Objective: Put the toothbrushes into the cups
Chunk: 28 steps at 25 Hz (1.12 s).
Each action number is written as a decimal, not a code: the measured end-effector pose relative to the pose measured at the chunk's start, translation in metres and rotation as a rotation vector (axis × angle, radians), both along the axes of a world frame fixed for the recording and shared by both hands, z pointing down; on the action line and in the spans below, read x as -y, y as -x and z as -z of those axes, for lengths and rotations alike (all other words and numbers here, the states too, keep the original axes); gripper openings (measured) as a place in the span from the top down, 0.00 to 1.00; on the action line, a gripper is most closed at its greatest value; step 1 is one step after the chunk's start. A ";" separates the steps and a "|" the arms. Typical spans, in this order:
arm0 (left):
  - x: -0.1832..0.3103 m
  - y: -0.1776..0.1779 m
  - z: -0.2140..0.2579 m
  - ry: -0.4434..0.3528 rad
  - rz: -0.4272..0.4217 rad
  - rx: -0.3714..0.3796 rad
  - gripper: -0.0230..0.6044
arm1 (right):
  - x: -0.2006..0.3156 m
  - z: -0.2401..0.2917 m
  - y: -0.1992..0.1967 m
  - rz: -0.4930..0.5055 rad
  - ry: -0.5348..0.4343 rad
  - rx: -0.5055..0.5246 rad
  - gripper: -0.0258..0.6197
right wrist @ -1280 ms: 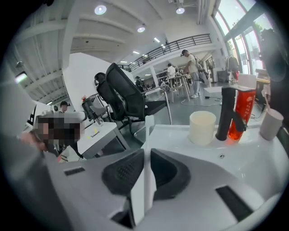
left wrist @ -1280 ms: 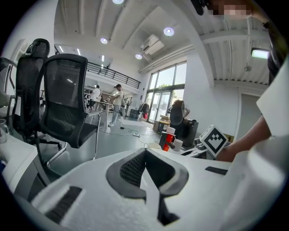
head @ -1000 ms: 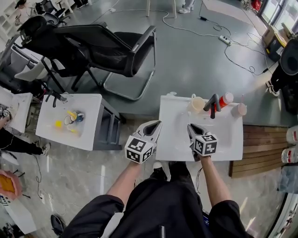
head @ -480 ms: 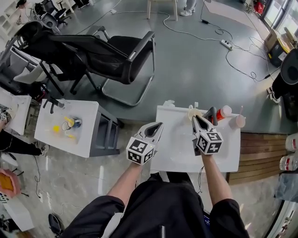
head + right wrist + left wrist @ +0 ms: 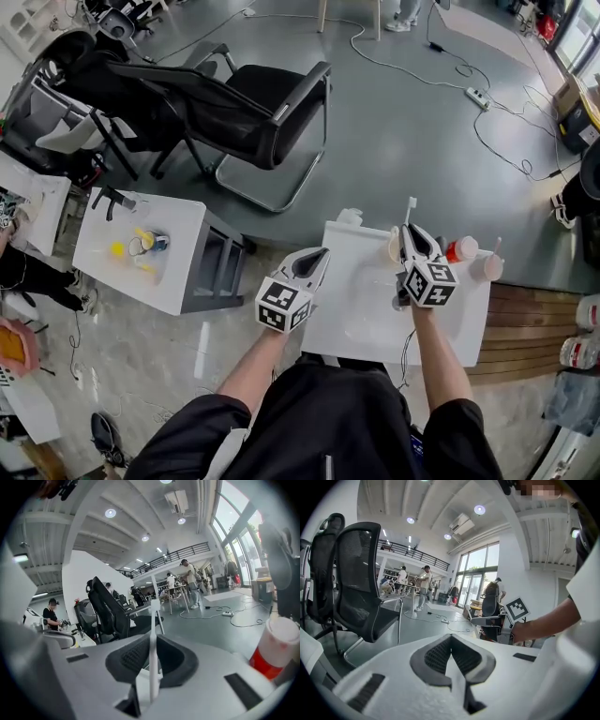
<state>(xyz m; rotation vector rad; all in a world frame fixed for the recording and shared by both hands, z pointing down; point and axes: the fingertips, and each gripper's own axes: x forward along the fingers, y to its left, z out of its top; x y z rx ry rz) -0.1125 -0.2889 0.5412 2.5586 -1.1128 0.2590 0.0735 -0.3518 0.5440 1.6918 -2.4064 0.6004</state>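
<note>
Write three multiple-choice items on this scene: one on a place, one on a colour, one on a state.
1. Where does the red cup stand? A. on a shelf B. on the white table, beside the right gripper C. in a sink
2. What colour is the toothbrush in the right gripper? A. white B. blue C. green
3. How is the left gripper? A. wide open B. shut on a toothbrush C. shut, empty
Key: 1 B, the head view shows it there; 2 A, its shaft is white; 3 C, its jaws meet with nothing between.
</note>
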 end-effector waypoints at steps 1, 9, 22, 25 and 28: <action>0.002 0.001 -0.001 0.003 0.004 0.001 0.95 | 0.003 -0.002 -0.001 -0.003 0.003 -0.004 0.88; 0.009 0.005 -0.014 0.029 0.021 0.005 0.95 | 0.008 -0.031 -0.004 -0.016 0.048 -0.040 0.88; 0.007 -0.004 -0.020 0.042 0.001 0.003 0.95 | -0.015 -0.068 -0.008 -0.009 0.172 -0.103 0.88; 0.005 -0.005 -0.022 0.044 0.000 0.004 0.95 | -0.020 -0.078 -0.009 -0.012 0.207 -0.113 0.88; 0.002 -0.004 -0.022 0.045 0.003 0.005 0.95 | -0.025 -0.085 -0.013 -0.022 0.242 -0.128 0.88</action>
